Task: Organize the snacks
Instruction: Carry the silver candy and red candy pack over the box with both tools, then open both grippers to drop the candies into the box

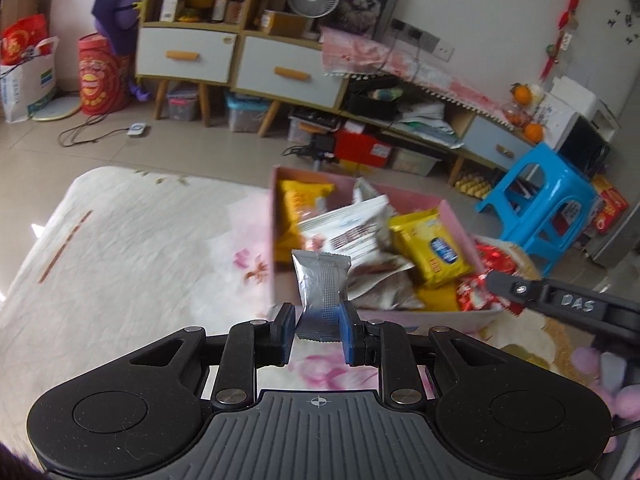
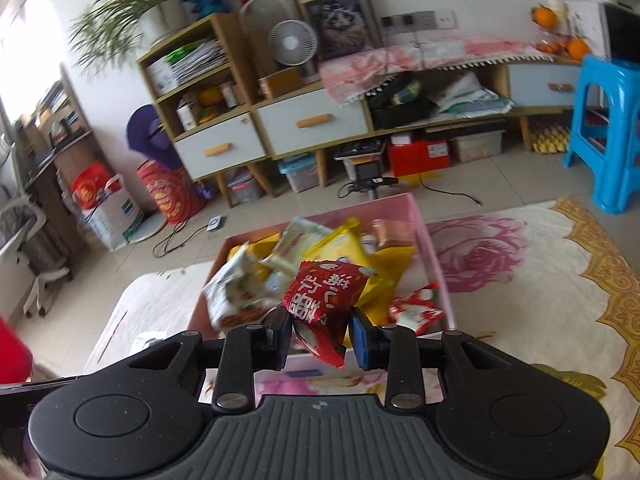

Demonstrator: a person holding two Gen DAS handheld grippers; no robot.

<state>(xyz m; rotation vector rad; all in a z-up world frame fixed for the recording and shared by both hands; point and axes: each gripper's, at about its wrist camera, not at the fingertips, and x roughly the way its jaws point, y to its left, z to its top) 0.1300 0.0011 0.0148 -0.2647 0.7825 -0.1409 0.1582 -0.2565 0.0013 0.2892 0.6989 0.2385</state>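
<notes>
Above the pink cardboard snack box (image 1: 456, 216), the left gripper (image 1: 316, 328) clamps a silver foil packet (image 1: 320, 280) and the right gripper (image 2: 320, 336) clamps a red printed packet (image 2: 324, 300); both packets probably go into the box next, which calls for lowering, then releasing.

The silver packet (image 1: 322, 286) looked like shiny, crinkled foil with a ribbed seam down its middle, and the red packet (image 2: 324, 304) like glossy printed plastic film. The grippers' bodies were matt black plastic with bright metal pivot pins and blue rubbery pads (image 1: 347, 334). The pink box (image 2: 434, 256) looked like smooth cardboard, on soft printed cloth (image 1: 132, 248).
</notes>
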